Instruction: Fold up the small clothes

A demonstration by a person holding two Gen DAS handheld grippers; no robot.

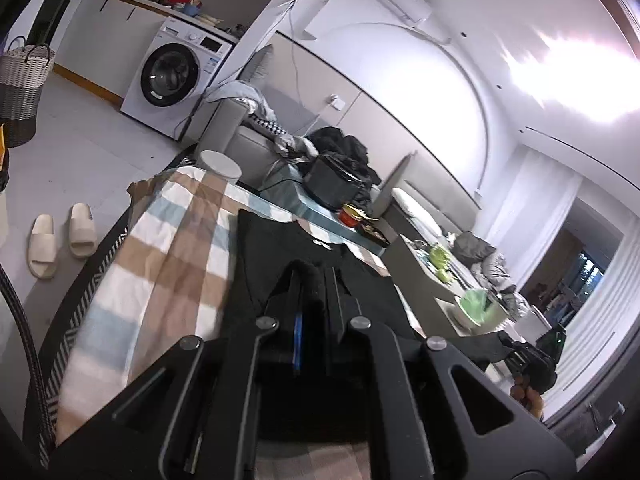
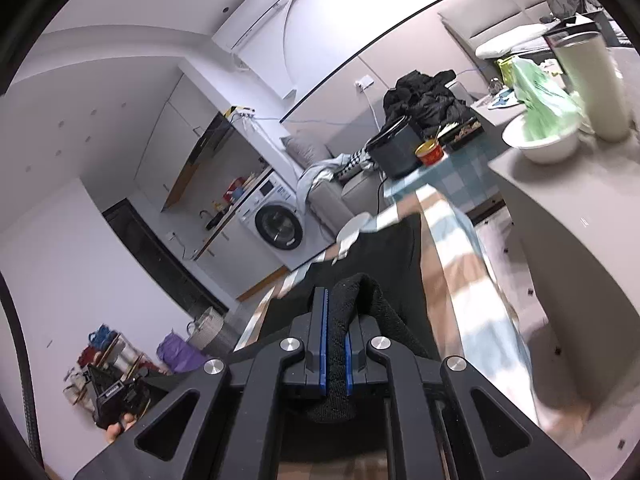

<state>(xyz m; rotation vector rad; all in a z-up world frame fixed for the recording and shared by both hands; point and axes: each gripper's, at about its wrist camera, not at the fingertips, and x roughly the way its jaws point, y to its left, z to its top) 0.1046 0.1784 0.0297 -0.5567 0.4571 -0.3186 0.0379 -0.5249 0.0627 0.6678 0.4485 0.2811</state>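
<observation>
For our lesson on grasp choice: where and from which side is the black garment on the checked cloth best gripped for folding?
Judging by the frames, along one edge of the black garment, one corner per gripper. Both the left gripper and right gripper are shut on bunched hem, coming from the near side, low along the checked cloth; thin, limp fabric suits an edge pinch.

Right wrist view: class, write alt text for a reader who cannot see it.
The right hand-held gripper pinches a fold of a black garment between its blue-padded fingers, above a checked cloth on a table. Behind stand a washing machine, a dark pot and a white bowl.
</observation>
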